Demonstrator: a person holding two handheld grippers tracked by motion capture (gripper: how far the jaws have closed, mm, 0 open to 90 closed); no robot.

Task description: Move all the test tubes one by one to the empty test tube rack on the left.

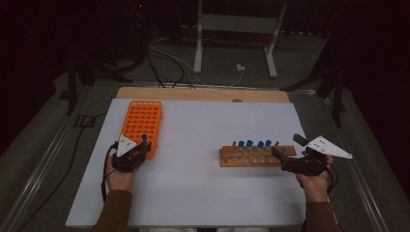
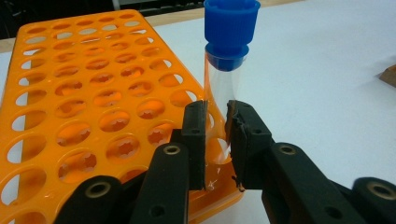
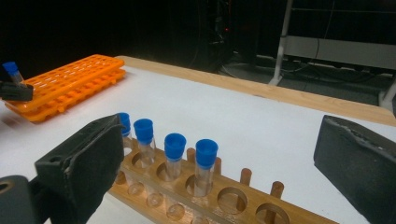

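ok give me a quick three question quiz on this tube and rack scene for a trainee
1. True or false: the left gripper is shut on a blue-capped tube at the near corner of the orange rack.
2. How many blue-capped tubes stand in the wooden rack?
3. Multiple choice: the jaws of the right gripper are A) clamped on a tube, B) wide open with nothing between the pads, C) clamped on the wooden rack.

Key
1. True: the pads press the clear tube from both sides.
2. Four, side by side, with empty holes beside them.
3. B.
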